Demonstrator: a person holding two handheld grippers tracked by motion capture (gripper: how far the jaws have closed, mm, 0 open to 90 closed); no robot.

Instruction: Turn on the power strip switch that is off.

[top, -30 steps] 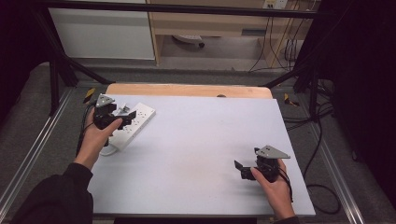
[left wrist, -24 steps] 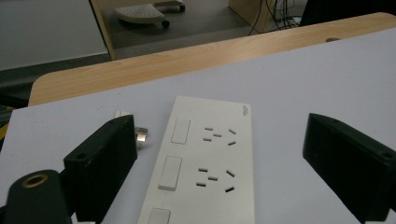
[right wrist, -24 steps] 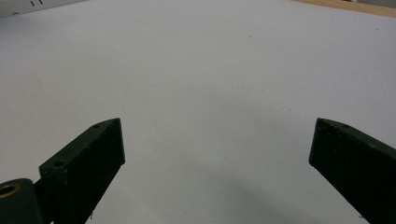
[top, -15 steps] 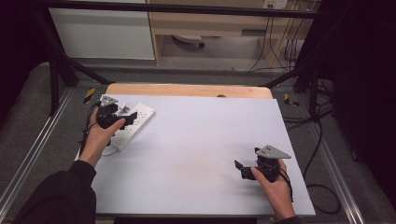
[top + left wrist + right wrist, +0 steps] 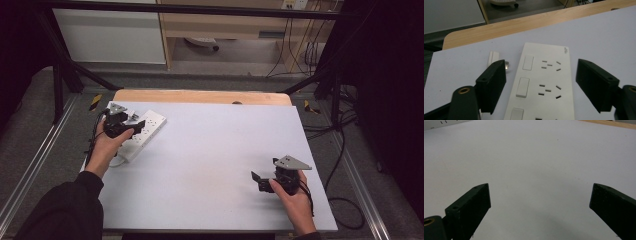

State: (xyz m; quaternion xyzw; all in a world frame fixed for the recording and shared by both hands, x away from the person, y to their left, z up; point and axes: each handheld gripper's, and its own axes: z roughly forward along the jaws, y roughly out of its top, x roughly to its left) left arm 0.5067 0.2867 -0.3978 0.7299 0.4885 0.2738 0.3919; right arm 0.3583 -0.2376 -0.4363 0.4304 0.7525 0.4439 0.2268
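A small grey brand mark sits on the white power strip, too tiny to read.

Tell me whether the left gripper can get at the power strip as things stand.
Probably yes: the left gripper sits over the power strip, jaws astride it, just closing, pads not yet touching.

We look along our left gripper at a white power strip lying flat on the pale table; our two black jaws stand either side of it, apart from its edges, and have just been closing in; two rocker switches and two socket groups show between them; a small white plug lies just beside the strip's left edge; a wooden edge runs behind.
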